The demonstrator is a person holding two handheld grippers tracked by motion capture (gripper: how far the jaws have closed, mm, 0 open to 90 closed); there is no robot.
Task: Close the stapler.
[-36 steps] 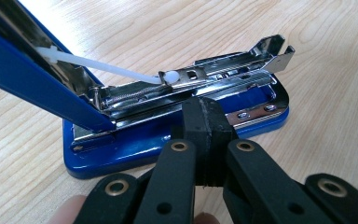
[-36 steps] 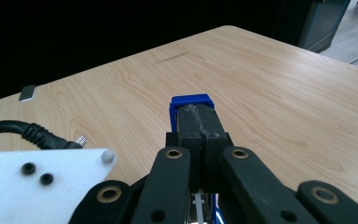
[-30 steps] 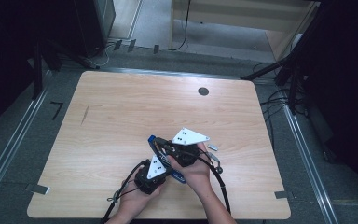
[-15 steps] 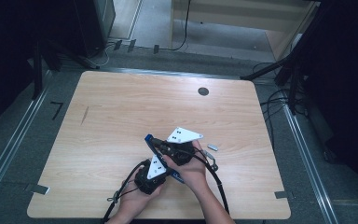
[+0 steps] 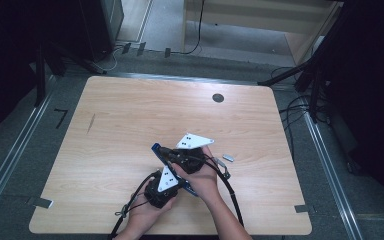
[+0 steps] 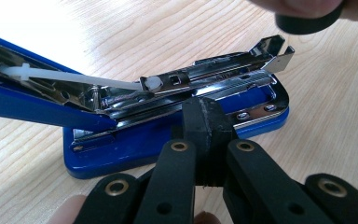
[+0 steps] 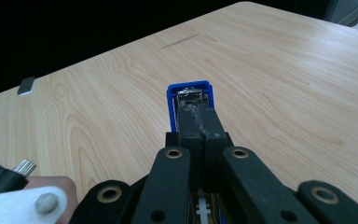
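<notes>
We have the blue stapler (image 6: 177, 140) lying open near the front of the worktop (image 5: 130, 115), its base flat on the wood and its lid swung up. Our left gripper (image 6: 204, 122) has its jaws pressed together against the side of the steel magazine (image 6: 214, 77); whether it pinches any metal we cannot tell. Our right gripper (image 7: 200, 126) is pressed shut along the raised lid (image 7: 189, 91), seemingly nipping its edge. The risk, as we judge it, is a slip: both holds are thin and on smooth metal, so a sideways tug could let the lid spring shut or skid the base. A small strip of staples (image 5: 228, 158) lies just beside our right hand (image 5: 205, 175), and a careless sweep could knock it off.
</notes>
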